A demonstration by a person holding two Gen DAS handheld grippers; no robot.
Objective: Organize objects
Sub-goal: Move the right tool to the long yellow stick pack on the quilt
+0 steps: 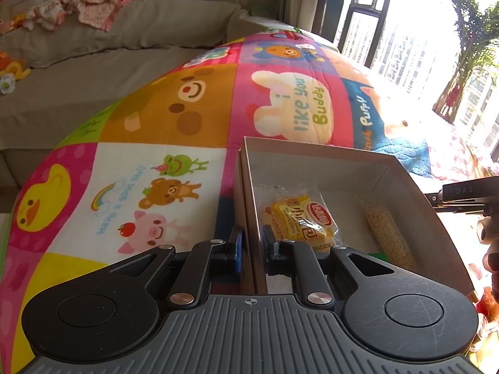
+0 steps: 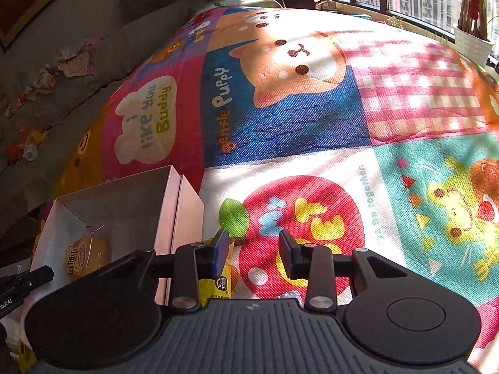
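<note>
1. While the left gripper pinches the cardboard box wall, a bread packet lies inside.
2. Right gripper hangs open over a yellow snack packet beside the box.
3. It looks light and crinkly; grab its middle.

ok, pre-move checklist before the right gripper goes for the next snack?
1. Left gripper gripping the box wall: ok, fingers straddle the near wall, closed on it.
2. Right gripper free: ok, open, nothing between the fingers.
3. Next item located: ok, yellow packet lies on the mat just under the right gripper's left finger.
4. Room in box: ok, bread packet and grain bar leave bare floor.
5. Packet centred between fingers: not ok, it sits off to the left.
</note>
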